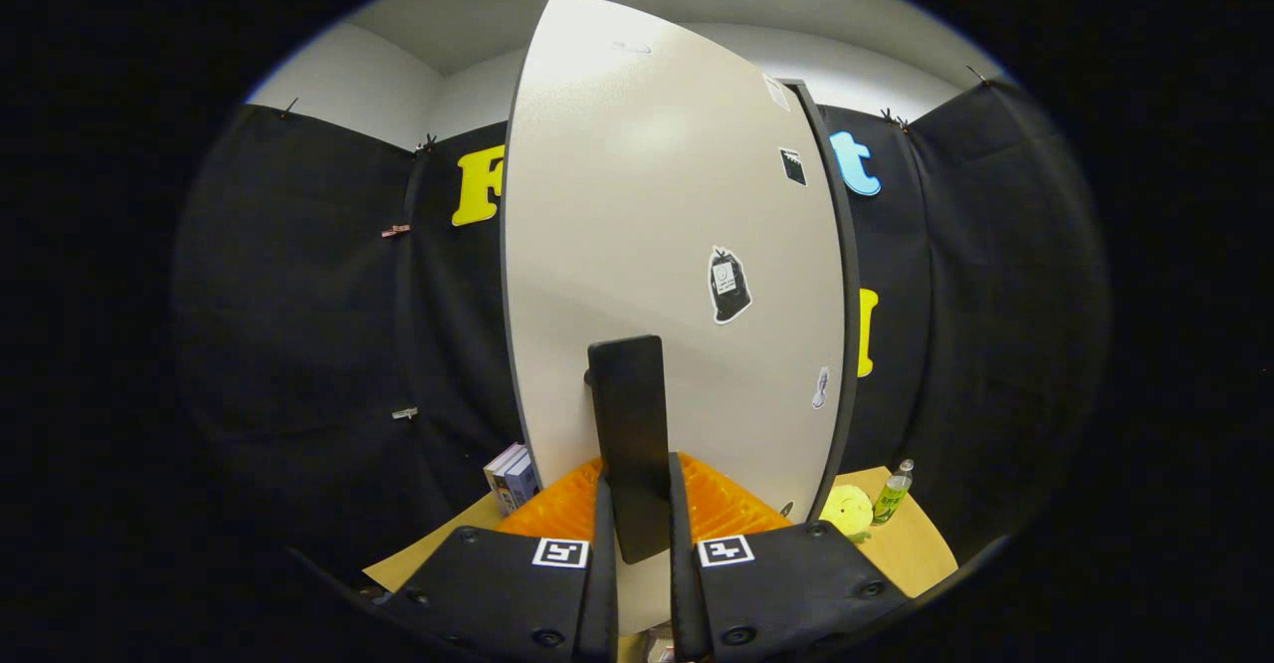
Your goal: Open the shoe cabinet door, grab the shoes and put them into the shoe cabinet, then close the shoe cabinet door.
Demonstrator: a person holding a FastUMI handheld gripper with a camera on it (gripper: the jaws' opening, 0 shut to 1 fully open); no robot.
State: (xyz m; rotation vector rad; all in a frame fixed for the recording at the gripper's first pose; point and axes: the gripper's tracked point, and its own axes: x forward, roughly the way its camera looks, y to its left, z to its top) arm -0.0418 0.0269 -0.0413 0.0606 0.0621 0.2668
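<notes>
The shoe cabinet's white door (657, 225) rises close in front of me, with a few stickers on its face and a dark edge along its right side. A flat black handle (629, 424) juts from the door's lower part. My gripper (637, 504) is shut on that handle, one finger pressing on each side of it. Behind the handle's base I see the fingers' (603, 544) ribbed pads. No shoes are in sight.
A wooden tabletop (911, 549) lies below the door. Several books (513, 479) stand left of the door's bottom. A yellow-green plush ball (848, 511) and a small green bottle (893, 492) sit to its right. Black cloth walls surround the booth.
</notes>
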